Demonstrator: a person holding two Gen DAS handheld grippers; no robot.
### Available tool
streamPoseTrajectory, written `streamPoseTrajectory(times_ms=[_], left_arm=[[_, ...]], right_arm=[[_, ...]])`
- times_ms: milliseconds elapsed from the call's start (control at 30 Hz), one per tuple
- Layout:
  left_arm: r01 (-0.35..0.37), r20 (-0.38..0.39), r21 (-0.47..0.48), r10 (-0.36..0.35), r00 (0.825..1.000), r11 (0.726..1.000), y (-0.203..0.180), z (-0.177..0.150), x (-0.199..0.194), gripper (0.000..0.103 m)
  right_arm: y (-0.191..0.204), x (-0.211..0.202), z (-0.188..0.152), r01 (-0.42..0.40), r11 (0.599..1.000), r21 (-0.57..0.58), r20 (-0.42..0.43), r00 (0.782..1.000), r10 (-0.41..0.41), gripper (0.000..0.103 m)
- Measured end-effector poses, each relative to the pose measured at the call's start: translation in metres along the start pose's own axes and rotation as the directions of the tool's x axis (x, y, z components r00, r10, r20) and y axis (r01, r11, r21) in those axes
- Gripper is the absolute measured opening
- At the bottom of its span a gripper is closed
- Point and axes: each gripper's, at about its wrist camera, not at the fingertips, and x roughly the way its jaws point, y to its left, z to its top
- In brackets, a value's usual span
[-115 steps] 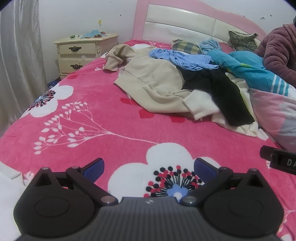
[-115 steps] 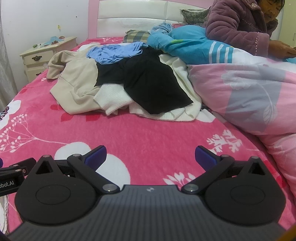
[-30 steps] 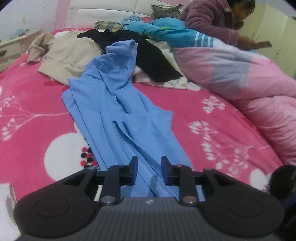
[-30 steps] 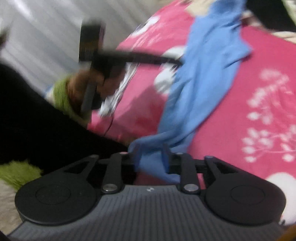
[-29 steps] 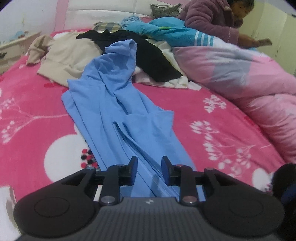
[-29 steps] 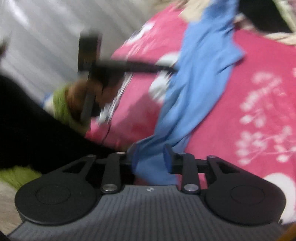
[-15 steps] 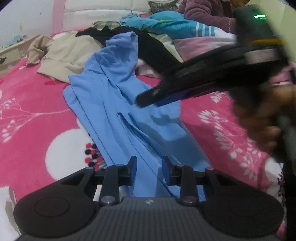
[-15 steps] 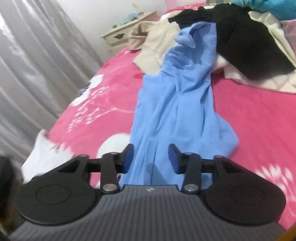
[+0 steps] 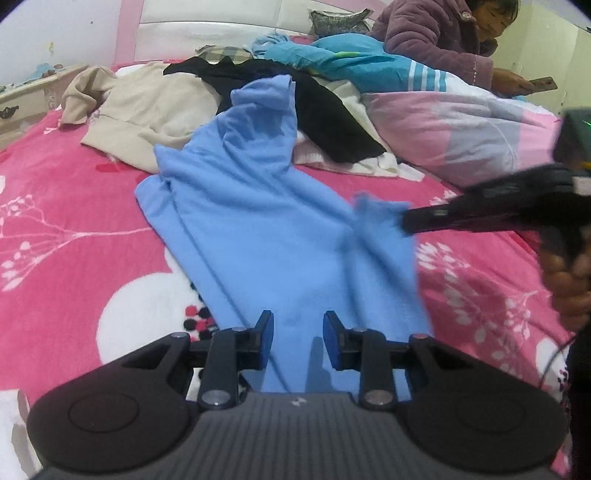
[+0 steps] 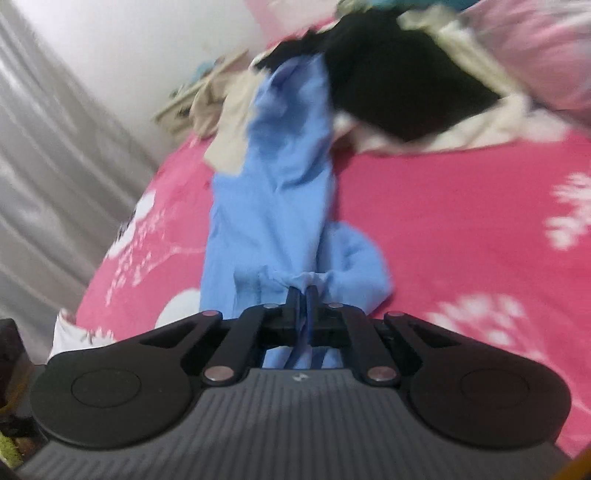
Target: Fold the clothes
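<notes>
- Blue garment (image 9: 258,206), frame centre: thin, smooth, matt cloth, showing soft creases.
- Bedspread (image 9: 74,240), left: fuzzy pink fleece.
- Left gripper (image 9: 297,339), bottom: matt black ribbed plastic, showing shiny metal rivets.
- Headboard (image 9: 207,18), top: glossy padding.

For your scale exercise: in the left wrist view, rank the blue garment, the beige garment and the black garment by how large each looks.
1. blue garment, largest, though nearest the camera.
2. beige garment.
3. black garment; close to the beige one, both partly covered, so that order is unsure.
</notes>
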Motion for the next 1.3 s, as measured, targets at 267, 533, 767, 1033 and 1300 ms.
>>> streamPoseTrajectory(times_ms=[267,533,767,1033,1300], left_arm=[[0.017,-0.019,0.04,-0.016,1.0,0.999,-0.026,-0.001,0.002,0.031],[0.051,-0.059,0.074,-0.047,0.997,0.996,-0.045,-0.011,0.006,0.035],[0.042,-0.077,0.125,-0.032,0.997,0.991,-0.062,-0.002,0.028,0.045],[-0.071,-0.073,0.186,0.086,0.994,0.98,-0.071,0.022,0.082,0.026],[-0.08,-0.026,-0.006,0.08,0.996,0.997,-0.036,0.026,0.062,0.006]], right_arm=[[-0.057,-0.072,-0.017,0.104,0.986,0.131,0.094,0.989,-0.117,0.001],[-0.114,-0.128,-0.051,0.353,0.904,0.24,0.069,0.923,-0.378,0.001],[-0.106,-0.124,-0.046,0.284,0.924,0.256,0.052,0.95,-0.307,0.006],[-0.071,-0.061,-0.025,0.254,0.953,0.165,-0.009,0.967,-0.256,0.049],[-0.08,-0.055,-0.029,0.288,0.943,0.165,-0.015,0.957,-0.29,0.001]])
